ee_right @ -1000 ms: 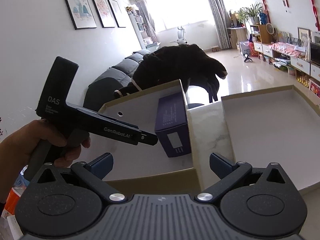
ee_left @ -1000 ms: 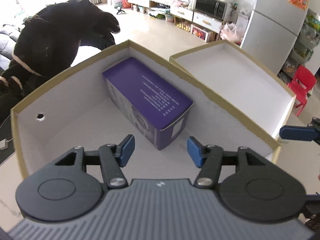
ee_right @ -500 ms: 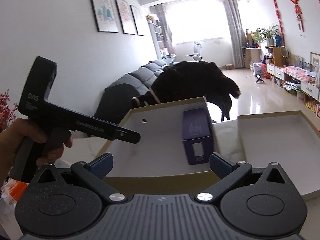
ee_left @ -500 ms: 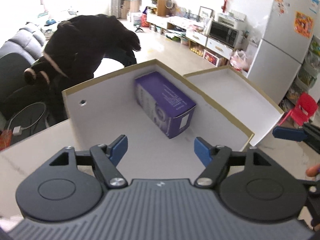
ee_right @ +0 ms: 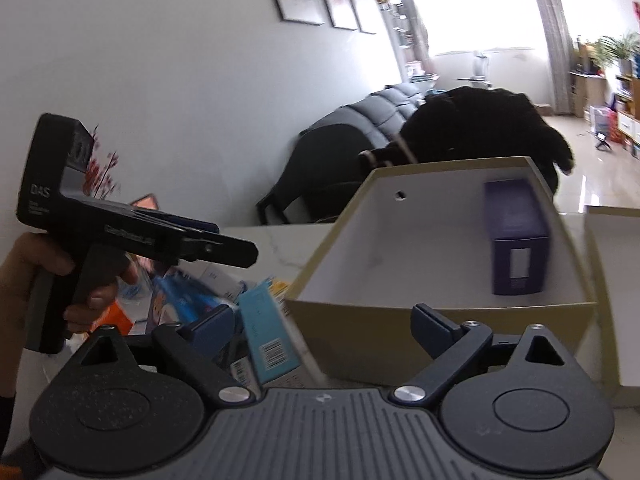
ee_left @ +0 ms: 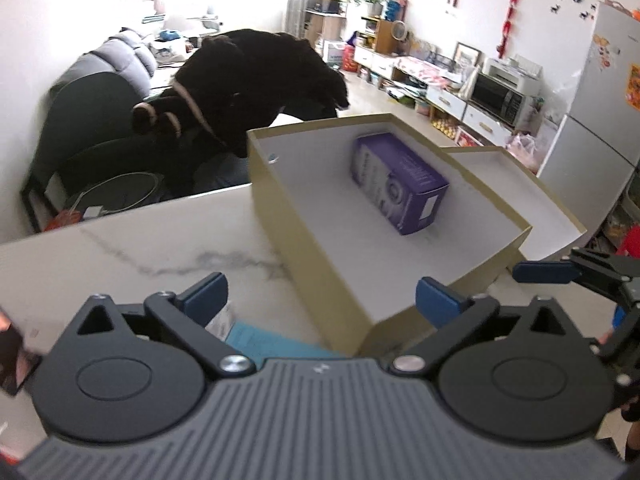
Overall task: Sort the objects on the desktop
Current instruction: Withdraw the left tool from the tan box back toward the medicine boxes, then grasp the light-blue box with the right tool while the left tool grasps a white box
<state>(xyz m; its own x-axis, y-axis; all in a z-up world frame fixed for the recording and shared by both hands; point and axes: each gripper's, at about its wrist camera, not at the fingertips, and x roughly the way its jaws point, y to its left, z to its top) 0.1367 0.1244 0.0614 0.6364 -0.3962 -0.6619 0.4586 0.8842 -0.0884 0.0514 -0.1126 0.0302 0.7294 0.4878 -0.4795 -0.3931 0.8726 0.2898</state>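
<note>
A purple rectangular carton (ee_left: 400, 182) lies inside the tan open cardboard box (ee_left: 316, 248) on the white marble desk (ee_left: 140, 240). Both the left gripper (ee_left: 320, 300) and right gripper (ee_right: 320, 326) are held spread, empty. A teal flat packet (ee_right: 266, 334) at the desk's near edge is judged a likely pick, requiring descent and closure.

A box (ee_left: 312, 240) sits on the table (ee_left: 140, 248) at frame centre of the left wrist view, a carton (ee_left: 396, 182) lying inside against its far right wall. A lid (ee_left: 532, 200) lies just right of it. Left of the box, lower left, packets (ee_right: 268, 336) crowd the tabletop. A sofa (ee_left: 104, 120) stands behind, upper left.
</note>
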